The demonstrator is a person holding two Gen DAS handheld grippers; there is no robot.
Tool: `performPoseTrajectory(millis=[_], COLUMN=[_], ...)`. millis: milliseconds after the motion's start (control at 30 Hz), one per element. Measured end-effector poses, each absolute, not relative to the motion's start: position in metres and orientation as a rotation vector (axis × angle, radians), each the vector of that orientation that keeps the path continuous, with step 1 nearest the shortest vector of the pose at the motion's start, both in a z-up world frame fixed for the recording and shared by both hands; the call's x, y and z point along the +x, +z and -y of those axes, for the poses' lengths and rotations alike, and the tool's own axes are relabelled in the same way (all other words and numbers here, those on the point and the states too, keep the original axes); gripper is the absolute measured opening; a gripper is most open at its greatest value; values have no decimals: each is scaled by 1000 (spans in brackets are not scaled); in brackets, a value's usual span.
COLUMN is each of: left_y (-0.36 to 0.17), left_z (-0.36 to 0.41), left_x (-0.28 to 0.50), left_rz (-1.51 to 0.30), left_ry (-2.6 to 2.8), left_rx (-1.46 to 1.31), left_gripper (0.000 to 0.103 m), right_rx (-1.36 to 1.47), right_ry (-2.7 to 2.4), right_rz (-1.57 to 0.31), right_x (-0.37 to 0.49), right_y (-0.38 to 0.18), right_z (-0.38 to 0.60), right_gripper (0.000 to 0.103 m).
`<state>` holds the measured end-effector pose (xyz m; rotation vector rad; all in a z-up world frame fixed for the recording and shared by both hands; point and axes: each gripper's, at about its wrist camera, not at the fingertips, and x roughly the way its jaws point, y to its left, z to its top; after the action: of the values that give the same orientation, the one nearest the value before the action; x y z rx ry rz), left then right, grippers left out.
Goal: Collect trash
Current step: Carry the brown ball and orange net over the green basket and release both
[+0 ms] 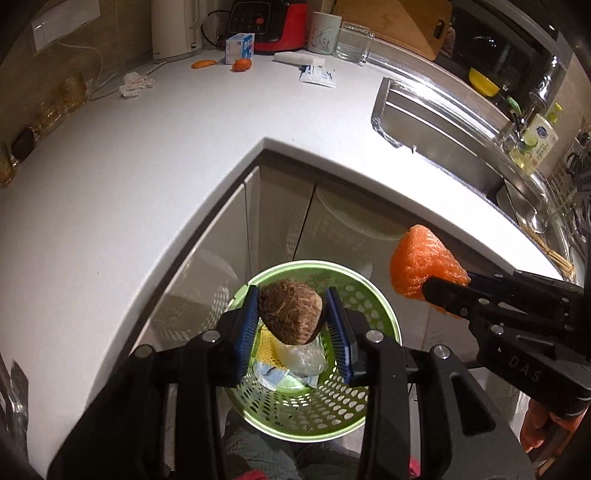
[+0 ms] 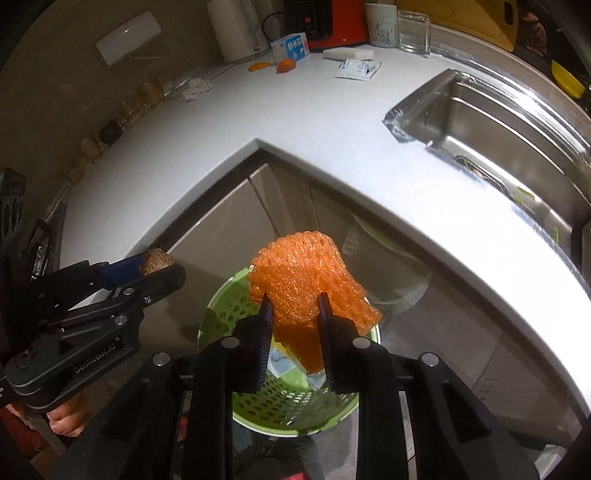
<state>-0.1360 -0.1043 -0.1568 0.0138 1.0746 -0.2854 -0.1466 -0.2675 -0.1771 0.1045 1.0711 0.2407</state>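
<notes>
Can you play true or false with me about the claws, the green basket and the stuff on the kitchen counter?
1. The left claw is squeezing a brown hairy taro root. True.
2. The right claw is empty. False: it is shut on an orange foam fruit net.
3. The green basket has nothing in it. False: crumpled wrappers and plastic lie inside.
4. The basket sits below the white countertop, in front of the cabinet doors. True.
5. A crumpled tissue lies on the countertop. True.
6. The small milk carton is in the sink. False: it stands on the countertop beside the red appliance.
</notes>
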Motion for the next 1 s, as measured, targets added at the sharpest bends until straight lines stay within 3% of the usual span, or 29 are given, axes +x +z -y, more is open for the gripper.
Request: performPoseTrajectory(millis=[433,500,533,567,1000], left_y=[-173,-177,-178,-177,-169], left_z=[118,118,118,118,102], left_x=[-156,-155,-155,-155,-147], left_rz=[-1120,-1135,-1136,-1131,-1118], left_ry=[-286,-272,-263,-253,-196], left_rx=[39,42,42,43,42], left_gripper=[36,51,64,69,78], right_rx=[96,96,96,96,88], right_ry=[252,253,254,256,273], right_rz=[-1076,-1081,-1083,-1086,-1092], right_x=[-172,-169,-169,-169,-162], right_y=[-182,-185,-185,-186,-190], right_z=[273,272,273,273,273], right_gripper=[25,25,25,25,27])
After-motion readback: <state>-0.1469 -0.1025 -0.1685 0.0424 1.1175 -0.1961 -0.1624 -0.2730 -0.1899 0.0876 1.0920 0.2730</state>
